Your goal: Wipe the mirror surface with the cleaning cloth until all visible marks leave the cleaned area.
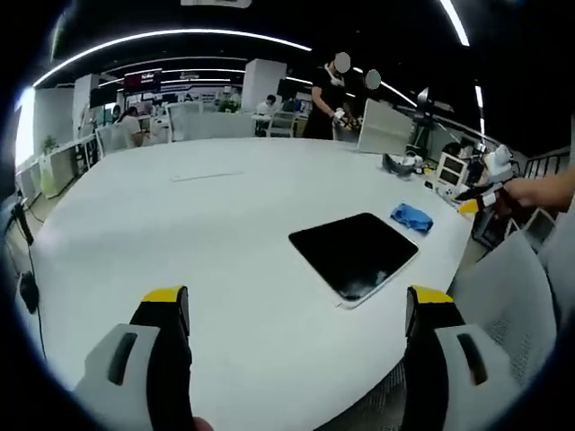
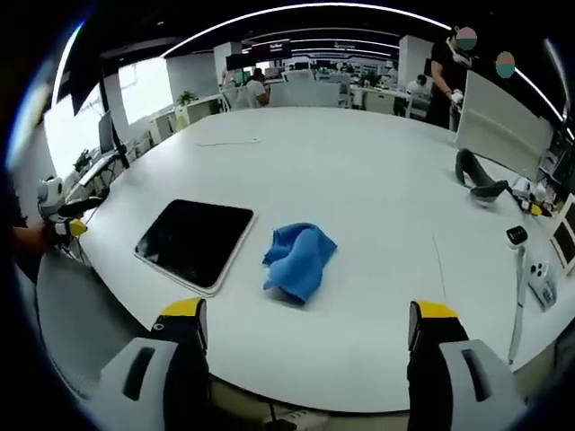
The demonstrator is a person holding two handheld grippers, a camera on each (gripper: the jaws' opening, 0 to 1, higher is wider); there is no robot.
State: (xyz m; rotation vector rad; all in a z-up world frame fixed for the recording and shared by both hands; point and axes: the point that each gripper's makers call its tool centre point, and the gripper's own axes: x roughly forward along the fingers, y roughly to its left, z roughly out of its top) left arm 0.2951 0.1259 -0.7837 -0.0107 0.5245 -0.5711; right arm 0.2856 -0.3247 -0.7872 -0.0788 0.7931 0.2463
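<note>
Right gripper view: cloth (image 2: 299,260) beyond tool (image 2: 305,337).

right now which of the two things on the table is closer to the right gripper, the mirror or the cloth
The blue cloth: crumpled, it lies ahead between the open right gripper jaws, while the dark flat mirror sits off beside it.

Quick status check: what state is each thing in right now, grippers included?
Mirror: flat on the table, untouched.
Cloth: crumpled beside the mirror, not held.
Left gripper: open, empty.
Right gripper: open, empty, facing the cloth.
</note>
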